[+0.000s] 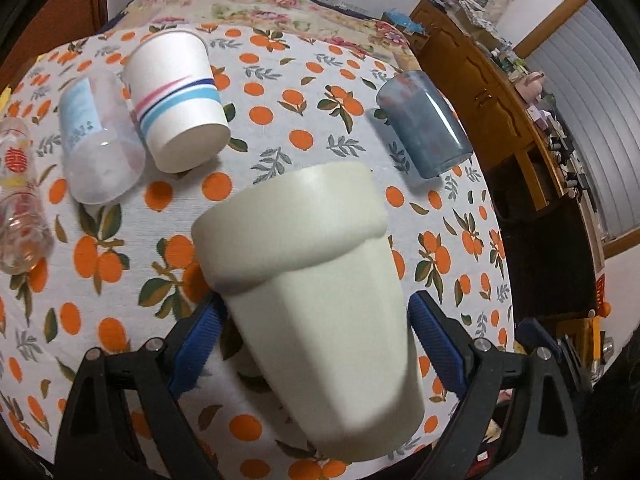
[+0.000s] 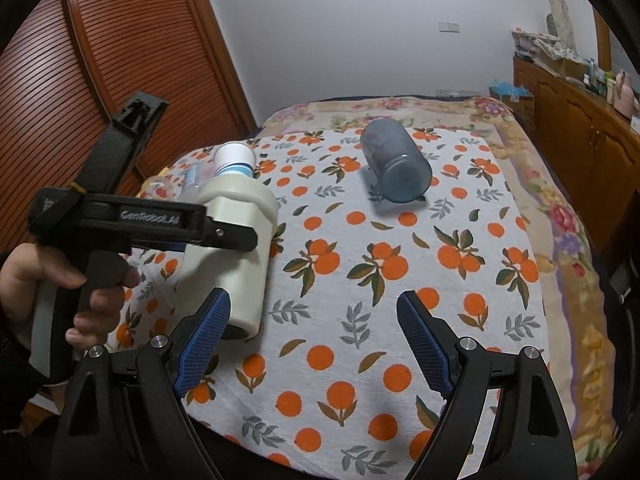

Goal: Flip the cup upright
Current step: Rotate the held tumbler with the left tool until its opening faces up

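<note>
**Cream cup held above the orange-print cloth**

Orange-and-leaf patterned white cloth (image 2: 360, 280) covers a bed-like surface with a floral blanket (image 2: 560, 208) showing along its far and right edges; a louvred wooden door stands at the left and a cluttered wooden sideboard (image 2: 580, 128) runs along the right wall.

A tall cream-coloured cup with a thick collar band (image 1: 308, 280) sits between the blue-padded fingers of the left gripper (image 1: 316, 344), which clamps its faceted lower body from both sides. In the right wrist view the same cup (image 2: 236, 248) is tilted, collar end up and away, its other end low, near the cloth; whether it touches the cloth cannot be told. A hand (image 2: 80, 288) grips the left tool's handle.

The right gripper (image 2: 312, 332) hovers with its jaws spread wide and nothing between them, its left finger just beside the cup's lower end.

Elsewhere on the cloth, a translucent blue-grey tumbler (image 2: 396, 168) lies on its side, well apart from the cream cup. At the far left, a white paper cup with blue and pink stripes (image 1: 176, 100) lies tipped over, beside a frosted clear plastic cup (image 1: 98, 140) and a clear glass with red print (image 1: 18, 196).
</note>
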A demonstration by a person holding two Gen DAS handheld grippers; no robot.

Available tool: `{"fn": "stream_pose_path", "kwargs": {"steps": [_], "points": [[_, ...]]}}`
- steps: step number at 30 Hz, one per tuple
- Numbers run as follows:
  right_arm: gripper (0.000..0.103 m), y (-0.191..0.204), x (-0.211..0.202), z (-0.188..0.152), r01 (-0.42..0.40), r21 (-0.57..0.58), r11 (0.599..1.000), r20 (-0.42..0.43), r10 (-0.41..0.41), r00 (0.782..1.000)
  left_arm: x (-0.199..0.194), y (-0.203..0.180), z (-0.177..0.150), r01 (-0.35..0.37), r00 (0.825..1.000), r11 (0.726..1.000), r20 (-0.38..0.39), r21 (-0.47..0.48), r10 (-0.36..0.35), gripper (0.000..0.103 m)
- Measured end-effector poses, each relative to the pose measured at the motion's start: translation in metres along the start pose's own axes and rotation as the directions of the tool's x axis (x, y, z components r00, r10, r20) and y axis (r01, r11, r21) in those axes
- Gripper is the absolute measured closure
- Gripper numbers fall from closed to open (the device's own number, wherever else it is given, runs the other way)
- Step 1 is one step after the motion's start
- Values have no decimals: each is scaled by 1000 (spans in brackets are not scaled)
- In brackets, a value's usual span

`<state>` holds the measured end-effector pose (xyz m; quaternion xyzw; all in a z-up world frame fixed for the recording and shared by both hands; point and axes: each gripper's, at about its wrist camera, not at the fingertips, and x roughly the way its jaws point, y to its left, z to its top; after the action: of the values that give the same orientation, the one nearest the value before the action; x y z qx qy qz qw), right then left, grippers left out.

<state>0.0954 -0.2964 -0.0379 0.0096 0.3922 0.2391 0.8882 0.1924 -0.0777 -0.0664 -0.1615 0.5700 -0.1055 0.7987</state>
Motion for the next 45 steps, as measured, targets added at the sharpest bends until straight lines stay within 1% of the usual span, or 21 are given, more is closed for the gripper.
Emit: {"fn": "stream_pose_path", "kwargs": {"steps": [2, 8, 9, 11, 12, 16, 20, 24, 29, 34, 36, 39, 42, 45], "points": [[16, -1, 0, -1, 4, -2, 1000, 0, -4, 1000, 4, 3, 2, 21, 1000, 1000, -19, -22, -22, 10], [16, -3, 4, -3, 4, 11, 1000, -9, -4, 1000, 13, 8, 7, 64, 996, 997, -52, -43, -66, 10], [16, -4, 5, -3, 4, 12, 1000, -11, -3, 1000, 14, 9, 8, 74, 996, 996, -52, -47, -77, 13], [16, -3, 6, -4, 4, 10, 1000, -13, -4, 1000, 13, 11, 8, 84, 995, 995, -45, -43, -86, 14], [16, -2, 6, -4, 4, 9, 1000, -13, -4, 1000, 11, 11, 8, 76, 996, 997, -35, -33, -77, 15], [16, -2, 5, -5, 5, 9, 1000, -12, -4, 1000, 2, 6, 4, 23, 999, 998, 33, 62, -25, 17], [16, -2, 6, -6, 4, 11, 1000, -14, -4, 1000, -11, 7, 0, -2, 995, 992, 102, 124, -10, 17], [16, 0, 11, -6, 7, 18, 1000, -20, -6, 1000, -26, 6, -2, -28, 984, 983, 178, 182, -5, 18], [16, 2, 14, -5, 8, 24, 1000, -20, -7, 1000, -45, 1, -7, -99, 962, 962, 273, 253, 28, 20], [16, 4, 17, -4, 28, 15, 999, -15, -28, 999, -45, 3, -11, -135, 951, 953, 306, 272, 47, 21], [16, 3, 18, -3, 46, 11, 999, -8, -46, 999, -43, 3, -12, -141, 950, 950, 307, 279, 50, 21], [16, 0, 21, -4, 63, 14, 998, -9, -62, 998, -41, 0, -15, -163, 944, 939, 324, 303, 60, 21], [16, -3, 24, -4, 69, 26, 997, -10, -68, 998, -38, -4, -17, -168, 944, 931, 326, 324, 57, 21], [16, -3, 24, -4, 73, 29, 997, -3, -73, 997, -37, -8, -19, -190, 938, 920, 340, 341, 68, 21]]}}
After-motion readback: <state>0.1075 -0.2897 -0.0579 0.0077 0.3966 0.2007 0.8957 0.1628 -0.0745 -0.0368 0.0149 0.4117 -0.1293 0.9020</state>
